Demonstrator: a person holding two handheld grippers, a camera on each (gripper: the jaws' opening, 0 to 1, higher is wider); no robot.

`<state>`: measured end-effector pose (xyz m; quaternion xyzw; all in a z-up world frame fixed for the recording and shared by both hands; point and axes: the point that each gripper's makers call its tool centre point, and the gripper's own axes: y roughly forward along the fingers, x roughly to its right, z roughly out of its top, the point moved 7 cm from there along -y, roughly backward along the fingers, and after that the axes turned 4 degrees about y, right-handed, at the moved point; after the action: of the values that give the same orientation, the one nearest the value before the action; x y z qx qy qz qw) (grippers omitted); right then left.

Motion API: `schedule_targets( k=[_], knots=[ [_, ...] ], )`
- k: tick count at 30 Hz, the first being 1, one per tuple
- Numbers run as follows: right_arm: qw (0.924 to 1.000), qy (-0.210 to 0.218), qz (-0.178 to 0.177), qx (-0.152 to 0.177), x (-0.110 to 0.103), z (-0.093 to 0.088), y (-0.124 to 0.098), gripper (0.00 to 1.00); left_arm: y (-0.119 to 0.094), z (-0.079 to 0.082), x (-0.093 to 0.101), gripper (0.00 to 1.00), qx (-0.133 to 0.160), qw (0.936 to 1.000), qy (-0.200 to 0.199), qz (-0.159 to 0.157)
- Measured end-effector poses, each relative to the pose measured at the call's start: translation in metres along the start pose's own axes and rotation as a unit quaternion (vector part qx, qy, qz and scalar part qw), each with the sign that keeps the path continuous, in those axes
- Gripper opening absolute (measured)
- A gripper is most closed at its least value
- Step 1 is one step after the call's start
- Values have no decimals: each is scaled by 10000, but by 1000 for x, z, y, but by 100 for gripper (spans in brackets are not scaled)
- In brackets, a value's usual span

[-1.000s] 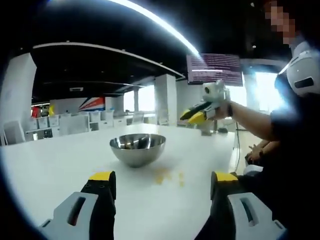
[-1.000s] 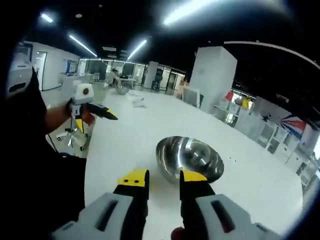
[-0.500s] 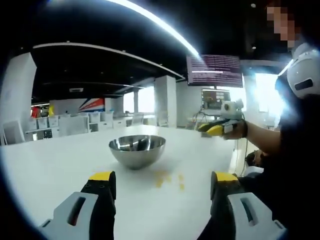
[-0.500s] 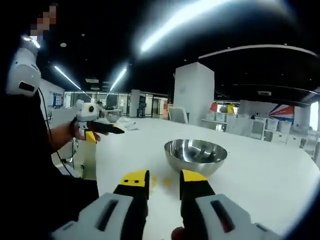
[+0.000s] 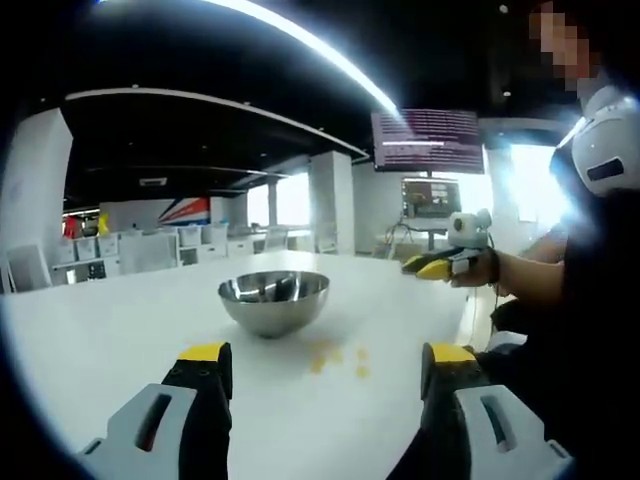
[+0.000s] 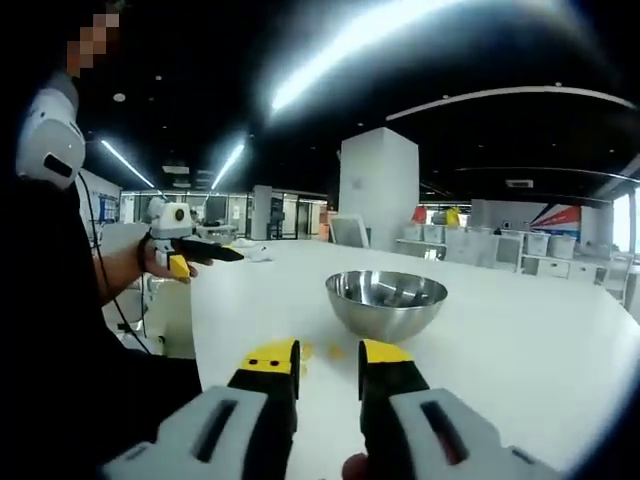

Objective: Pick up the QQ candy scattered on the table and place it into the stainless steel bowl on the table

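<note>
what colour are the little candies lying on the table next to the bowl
Yellow. The candies lie on the white table beside the steel bowl, clearest in the left gripper view.

We look from two cameras, both low over the white bench (image 5: 90, 340) and facing almost level across it. The left gripper view sees the steel bowl (image 5: 274, 300) a little way off, near the middle, with the right gripper (image 5: 432, 267) far to the right. The right gripper view looks from the other side — same bowl, with the left gripper (image 6: 205, 253) at its left. Both share the bowl and bench top.
</note>
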<state>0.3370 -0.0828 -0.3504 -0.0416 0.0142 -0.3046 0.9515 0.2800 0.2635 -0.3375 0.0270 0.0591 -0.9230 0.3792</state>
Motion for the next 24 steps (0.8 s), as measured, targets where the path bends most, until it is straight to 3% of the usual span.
schedule_targets(
  k=[12,24],
  knots=[
    [9954,-364,238,-851,-16,-33,36,25,0,-3,1,77,-46,10000,-23,-16],
    [9883,-454,763,-1240,-34,-52,88,21,-8,-3,-5,77,-39,9999,-35,90]
  ],
)
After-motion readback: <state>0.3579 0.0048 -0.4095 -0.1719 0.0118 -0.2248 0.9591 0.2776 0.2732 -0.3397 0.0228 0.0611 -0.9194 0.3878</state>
